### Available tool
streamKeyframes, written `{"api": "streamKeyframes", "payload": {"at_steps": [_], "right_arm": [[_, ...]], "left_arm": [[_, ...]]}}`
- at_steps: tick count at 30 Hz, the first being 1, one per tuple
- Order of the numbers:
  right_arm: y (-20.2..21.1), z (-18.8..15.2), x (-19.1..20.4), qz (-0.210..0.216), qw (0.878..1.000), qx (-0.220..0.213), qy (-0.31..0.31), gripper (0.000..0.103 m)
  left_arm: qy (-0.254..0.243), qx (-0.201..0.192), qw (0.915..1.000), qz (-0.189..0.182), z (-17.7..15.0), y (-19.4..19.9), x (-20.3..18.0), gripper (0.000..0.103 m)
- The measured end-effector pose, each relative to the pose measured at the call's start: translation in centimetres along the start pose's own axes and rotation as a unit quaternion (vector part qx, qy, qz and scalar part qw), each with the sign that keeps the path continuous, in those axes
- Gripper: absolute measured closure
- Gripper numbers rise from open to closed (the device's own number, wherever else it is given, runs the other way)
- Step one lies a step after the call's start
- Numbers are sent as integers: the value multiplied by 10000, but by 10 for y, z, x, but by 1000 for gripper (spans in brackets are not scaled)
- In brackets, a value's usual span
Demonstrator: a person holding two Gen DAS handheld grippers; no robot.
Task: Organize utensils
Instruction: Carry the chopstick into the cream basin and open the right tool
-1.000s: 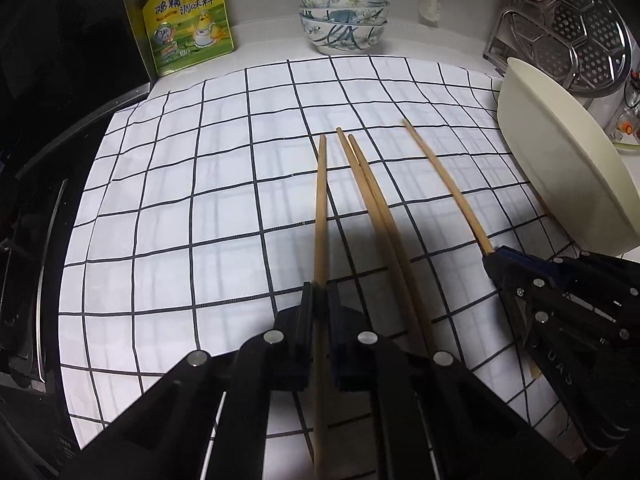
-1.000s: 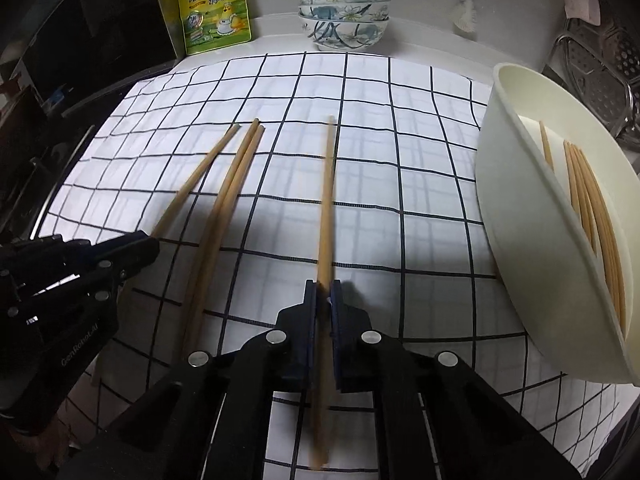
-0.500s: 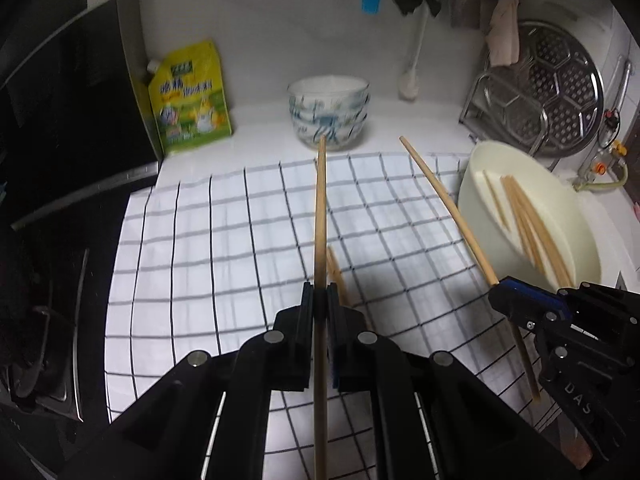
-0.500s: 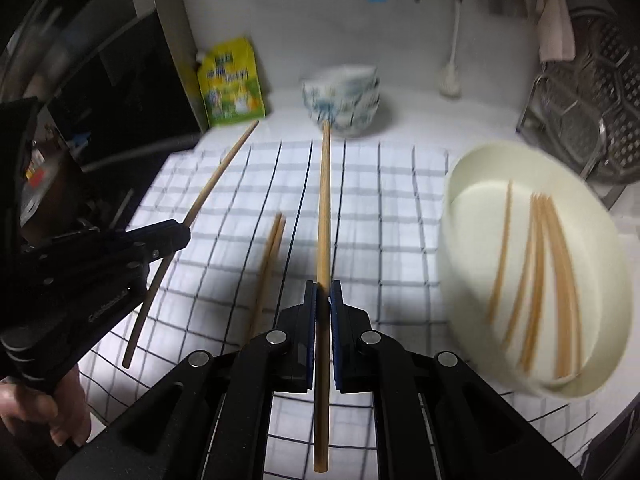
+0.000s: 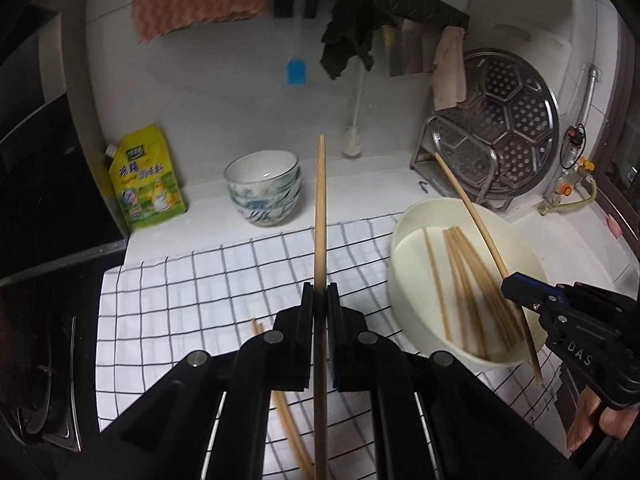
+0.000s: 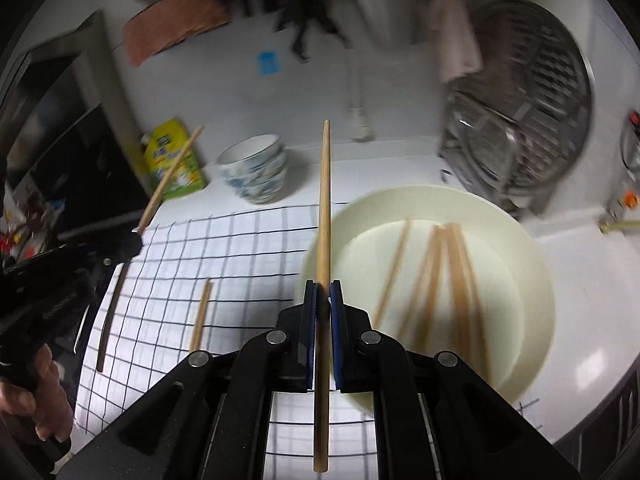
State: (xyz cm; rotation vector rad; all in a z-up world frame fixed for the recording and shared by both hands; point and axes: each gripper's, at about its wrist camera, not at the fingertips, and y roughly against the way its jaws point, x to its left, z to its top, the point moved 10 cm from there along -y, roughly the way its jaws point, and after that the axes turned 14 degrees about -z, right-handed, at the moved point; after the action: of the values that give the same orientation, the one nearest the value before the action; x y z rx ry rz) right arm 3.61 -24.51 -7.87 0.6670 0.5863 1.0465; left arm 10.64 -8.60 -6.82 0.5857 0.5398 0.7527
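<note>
My left gripper [image 5: 319, 300] is shut on a wooden chopstick [image 5: 320, 208] and holds it raised above the checked cloth [image 5: 192, 288]. My right gripper [image 6: 322, 300] is shut on another chopstick [image 6: 325, 200], raised at the left rim of the cream basin [image 6: 536, 280]. The basin [image 5: 404, 280] holds several chopsticks [image 5: 464, 276]. In the left wrist view the right gripper [image 5: 510, 286] and its chopstick [image 5: 472, 208] hang over the basin. Two chopsticks [image 5: 280, 404] still lie on the cloth; they also show in the right wrist view [image 6: 200, 316].
Stacked patterned bowls [image 5: 262, 188] and a yellow seasoning pouch [image 5: 146, 178] stand at the back of the counter. A metal steamer rack [image 5: 500, 120] leans at the back right. A black stove [image 5: 40, 320] borders the cloth on the left.
Both grippers have lifted their chopsticks off the cloth, risen and moved right toward the basin. Two chopsticks stayed on the cloth.
</note>
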Motion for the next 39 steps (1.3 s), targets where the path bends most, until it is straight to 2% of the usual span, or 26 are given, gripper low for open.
{"api": "streamKeyframes", "payload": {"at_steps": [10, 15, 20, 26, 35, 37, 39], "right_arm": [[-17, -3, -81, -90, 9991, 38, -424, 96], [-38, -3, -112, -69, 9977, 131, -658, 96], [-71, -14, -130, -17, 9960, 450, -771, 96], [-102, -29, -142, 60, 9924, 829, -911, 96], [-119, -40, -147, 59, 9897, 1137, -869, 96], [-117, -39, -152, 22, 9898, 1116, -882, 93], [-114, -35, -155, 31, 9903, 1031, -929, 80]], "left_arm": [[-318, 44, 9990, -305, 28, -49, -80, 96], [-382, 247, 9980, -432, 33, -94, -113, 96], [-434, 551, 9966, -431, 24, -142, -135, 96], [-441, 871, 9945, -389, 9, -176, -145, 96], [-359, 1144, 9920, -390, -4, -197, -145, 95], [-333, 1146, 9923, -321, -3, -197, -143, 94], [-322, 1121, 9928, -288, 0, -195, -140, 86]]}}
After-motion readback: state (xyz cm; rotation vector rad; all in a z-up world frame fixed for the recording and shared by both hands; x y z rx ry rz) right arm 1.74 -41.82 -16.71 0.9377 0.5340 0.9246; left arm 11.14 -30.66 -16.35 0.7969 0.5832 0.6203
